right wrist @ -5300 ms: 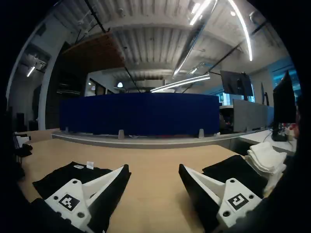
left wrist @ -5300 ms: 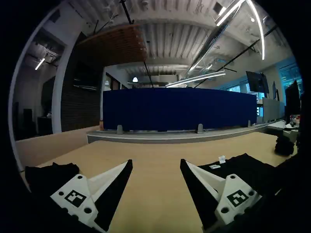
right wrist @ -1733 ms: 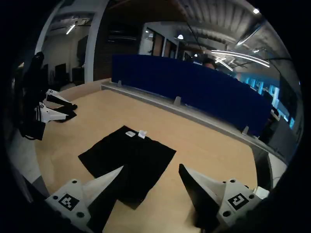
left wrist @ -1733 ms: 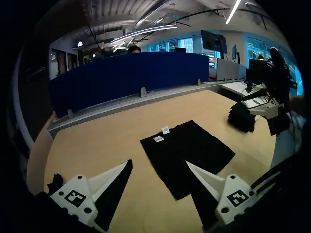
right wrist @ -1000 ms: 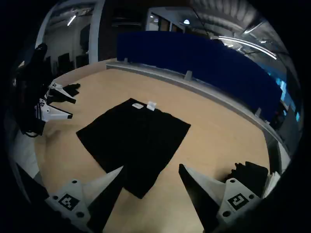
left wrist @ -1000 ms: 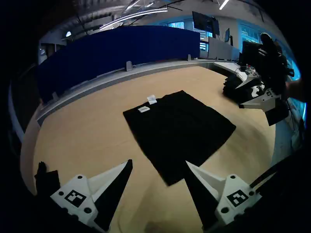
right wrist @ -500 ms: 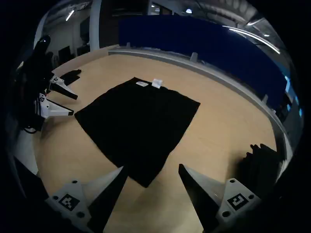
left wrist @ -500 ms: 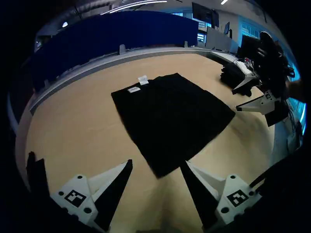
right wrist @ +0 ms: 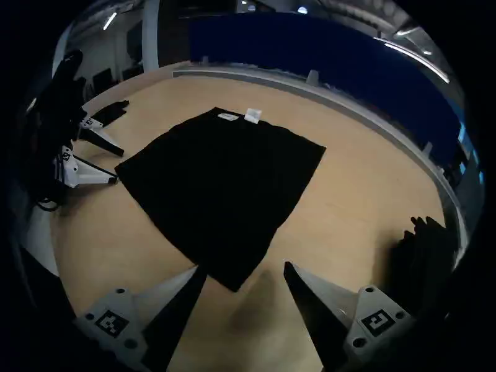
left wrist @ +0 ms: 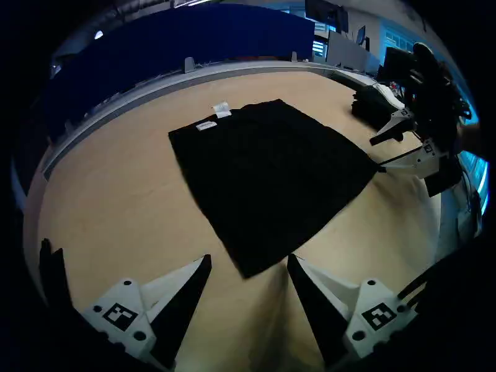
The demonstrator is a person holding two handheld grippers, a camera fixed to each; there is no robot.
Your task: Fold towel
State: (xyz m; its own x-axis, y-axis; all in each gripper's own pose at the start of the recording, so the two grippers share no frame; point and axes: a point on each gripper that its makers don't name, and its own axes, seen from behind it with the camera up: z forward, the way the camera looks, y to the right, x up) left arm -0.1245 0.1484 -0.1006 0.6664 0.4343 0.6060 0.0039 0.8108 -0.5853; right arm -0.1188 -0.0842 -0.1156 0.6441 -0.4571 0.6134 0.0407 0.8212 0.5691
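Towel (left wrist: 273, 167) flat on table (left wrist: 111, 186), left claw (left wrist: 248, 257) and right claw (right wrist: 245, 265) agape

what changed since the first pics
The left claw and right claw rose from the table, tilted down and closed in on two corners of the black towel. Nothing gripped yet; both stayed open. The towel stayed flat, unfolded.
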